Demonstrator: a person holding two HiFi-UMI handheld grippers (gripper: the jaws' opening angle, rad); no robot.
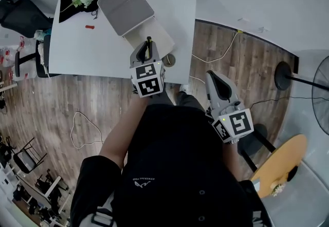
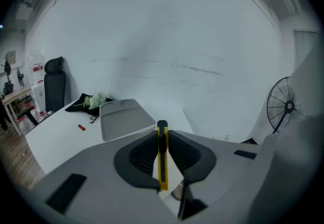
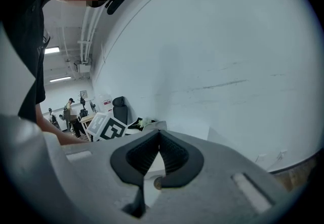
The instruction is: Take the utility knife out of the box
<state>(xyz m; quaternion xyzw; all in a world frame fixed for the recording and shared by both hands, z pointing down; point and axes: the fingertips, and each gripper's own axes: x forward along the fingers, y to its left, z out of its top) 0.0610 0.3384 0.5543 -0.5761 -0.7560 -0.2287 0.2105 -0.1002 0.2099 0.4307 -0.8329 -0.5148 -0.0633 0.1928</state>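
the left gripper (image 2: 162,129) is pinching the yellow utility knife (image 2: 162,167) over the open grey box (image 1: 126,7), and ought to be lifting it straight with a firm squeeze, while the right gripper (image 3: 158,134) is hanging closed and empty, well apart from the box.

No wording can be read: the small white print (image 1: 142,181) on the person's black shirt (image 1: 175,164), low in the head view, is upside down and tiny, and the red-and-white notice (image 2: 37,68) at the left edge of the left gripper view is blurred.
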